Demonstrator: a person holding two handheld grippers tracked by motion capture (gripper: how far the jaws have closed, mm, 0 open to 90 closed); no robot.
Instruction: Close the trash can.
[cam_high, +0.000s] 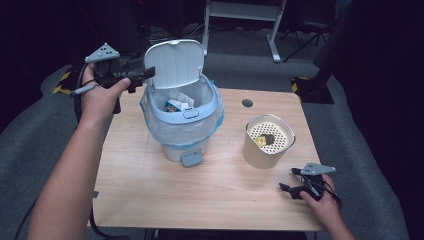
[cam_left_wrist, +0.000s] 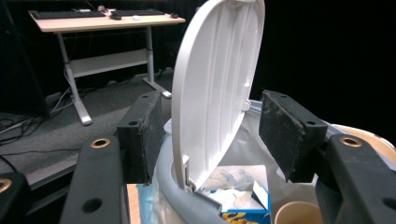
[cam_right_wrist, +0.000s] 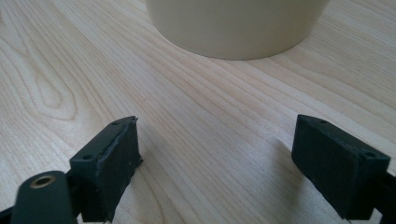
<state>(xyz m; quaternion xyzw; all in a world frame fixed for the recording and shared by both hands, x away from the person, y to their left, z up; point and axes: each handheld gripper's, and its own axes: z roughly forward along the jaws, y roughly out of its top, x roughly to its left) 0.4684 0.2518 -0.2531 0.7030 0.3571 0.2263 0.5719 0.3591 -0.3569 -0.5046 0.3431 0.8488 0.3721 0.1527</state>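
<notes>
Lid (cam_left_wrist: 212, 88) of the bin (cam_high: 181, 131), centre-left on the tabletop (cam_high: 150, 195), stands upright between the left gripper's (cam_high: 145, 75) spread fingers (cam_left_wrist: 285, 133), untouched. Thin, light, stiff, smooth plastic; likely slippery, so take its free top edge. Right gripper (cam_high: 290, 189) rests lower right, fingers spread.

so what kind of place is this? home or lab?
Most likely a lab or recording studio, not a home. A lone wooden table stands on grey carpet with dark surroundings, a height-adjustable desk with keyboards sits behind, and the person works a pedal bin with handheld grippers.
</notes>
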